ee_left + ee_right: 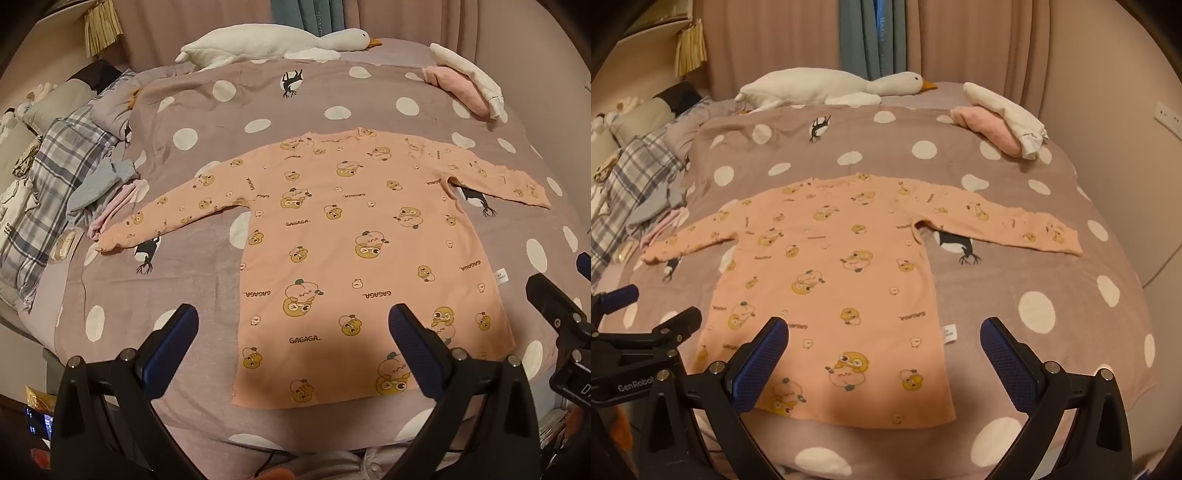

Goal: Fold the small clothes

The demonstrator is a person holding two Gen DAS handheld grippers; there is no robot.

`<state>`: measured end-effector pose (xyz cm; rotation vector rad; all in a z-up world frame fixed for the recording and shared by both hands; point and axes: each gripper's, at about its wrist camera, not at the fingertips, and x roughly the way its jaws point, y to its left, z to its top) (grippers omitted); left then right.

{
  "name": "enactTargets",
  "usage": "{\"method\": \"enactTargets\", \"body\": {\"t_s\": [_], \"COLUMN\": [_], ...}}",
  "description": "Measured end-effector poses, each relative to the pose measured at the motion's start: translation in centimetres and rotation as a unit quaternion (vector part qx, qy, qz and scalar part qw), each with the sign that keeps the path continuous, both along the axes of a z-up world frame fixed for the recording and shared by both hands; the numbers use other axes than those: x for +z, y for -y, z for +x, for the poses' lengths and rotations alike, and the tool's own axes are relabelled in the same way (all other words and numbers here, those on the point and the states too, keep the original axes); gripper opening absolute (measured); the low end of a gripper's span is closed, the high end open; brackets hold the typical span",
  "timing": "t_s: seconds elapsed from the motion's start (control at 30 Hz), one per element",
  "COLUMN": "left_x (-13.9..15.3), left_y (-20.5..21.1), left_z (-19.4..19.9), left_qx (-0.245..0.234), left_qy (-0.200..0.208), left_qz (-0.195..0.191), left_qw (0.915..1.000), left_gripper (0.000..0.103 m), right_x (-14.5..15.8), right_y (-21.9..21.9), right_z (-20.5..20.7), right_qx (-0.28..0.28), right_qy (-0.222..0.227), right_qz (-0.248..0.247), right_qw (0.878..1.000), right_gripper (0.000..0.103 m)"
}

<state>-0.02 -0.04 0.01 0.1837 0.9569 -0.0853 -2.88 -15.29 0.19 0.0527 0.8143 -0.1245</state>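
Observation:
A small peach long-sleeved shirt (354,236) with yellow duck prints lies flat on the bed, both sleeves spread out, hem toward me. It also shows in the right wrist view (831,280). My left gripper (293,321) is open and empty, hovering above the shirt's lower left part. My right gripper (884,334) is open and empty, hovering above the shirt's lower right hem. The right gripper shows at the right edge of the left wrist view (557,302); the left gripper shows at the left edge of the right wrist view (646,328).
The bed has a mauve blanket (221,122) with white dots. A white goose plush (266,44) lies at the back. Folded pink and white clothes (469,86) sit back right. A heap of clothes (107,188) and plaid bedding (48,177) lie at the left.

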Motion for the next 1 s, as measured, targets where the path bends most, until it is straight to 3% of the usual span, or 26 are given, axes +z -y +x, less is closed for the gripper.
{"method": "enactTargets", "body": {"t_s": [1.0], "left_x": [-0.2], "left_y": [-0.4], "left_z": [0.2], "left_qx": [0.005], "left_qy": [-0.008], "left_qz": [-0.002], "left_qw": [0.9999], "left_gripper": [0.103], "right_x": [-0.2], "right_y": [-0.2], "right_z": [0.1], "right_qx": [0.003], "right_qy": [-0.002], "right_qz": [0.002], "right_qw": [1.0], "right_gripper": [0.103]}}
